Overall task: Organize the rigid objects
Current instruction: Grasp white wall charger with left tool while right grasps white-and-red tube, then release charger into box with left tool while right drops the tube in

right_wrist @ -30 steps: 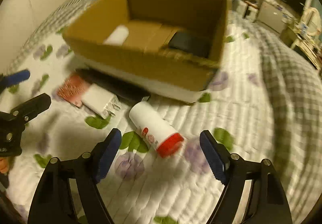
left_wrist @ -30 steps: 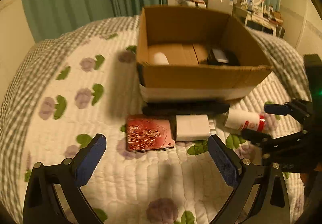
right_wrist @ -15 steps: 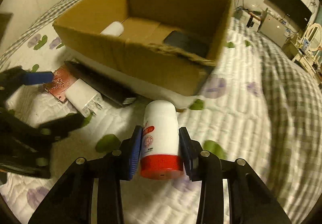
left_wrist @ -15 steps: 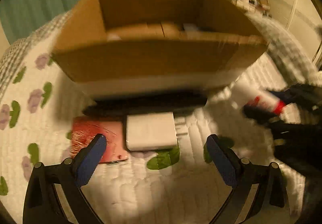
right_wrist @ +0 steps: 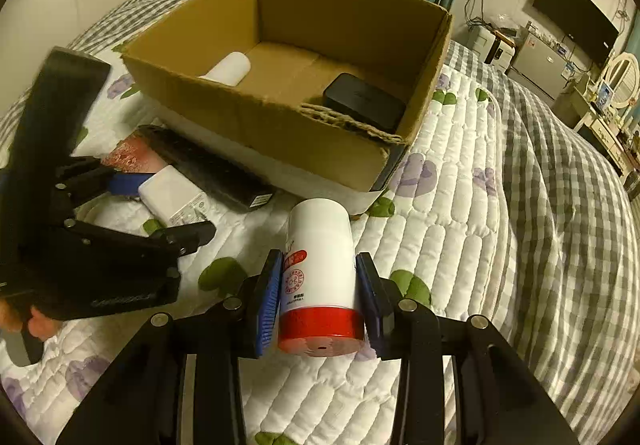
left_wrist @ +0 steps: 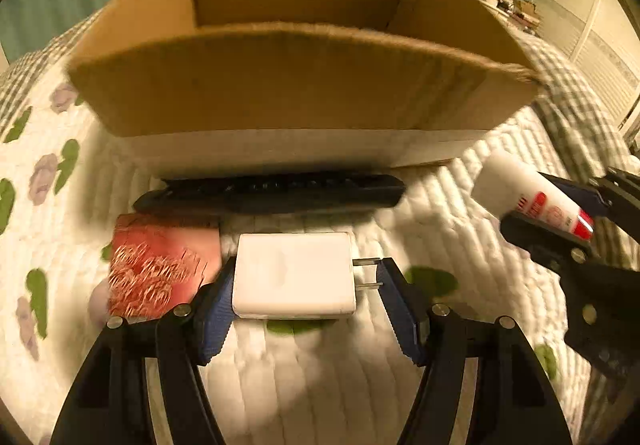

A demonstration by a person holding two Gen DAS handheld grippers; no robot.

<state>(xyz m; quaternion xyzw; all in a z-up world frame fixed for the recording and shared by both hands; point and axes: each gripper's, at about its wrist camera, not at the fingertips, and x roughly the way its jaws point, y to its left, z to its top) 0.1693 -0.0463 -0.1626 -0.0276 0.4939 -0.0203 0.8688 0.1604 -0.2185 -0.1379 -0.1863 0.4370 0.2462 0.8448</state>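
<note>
The right gripper (right_wrist: 318, 297) is now pinching the white bottle (right_wrist: 320, 277) by its sides, red cap toward the camera, where a second ago it was only straddling it on the quilt; the bottle is looking lifted clear of the bedspread (right_wrist: 460, 245), so it is probably heading next for the cardboard box (right_wrist: 280, 125), which is already holding a white cylinder (right_wrist: 228, 69) and a black case (right_wrist: 362, 101). The left gripper (left_wrist: 306, 295), spread wide a moment ago, is closing around the white charger (left_wrist: 294, 275); its left pad is touching, the right is sitting at the prongs, so grip looks incomplete; the red card case (left_wrist: 160, 265) and black remote (left_wrist: 276, 193) are still lying beside it.
</note>
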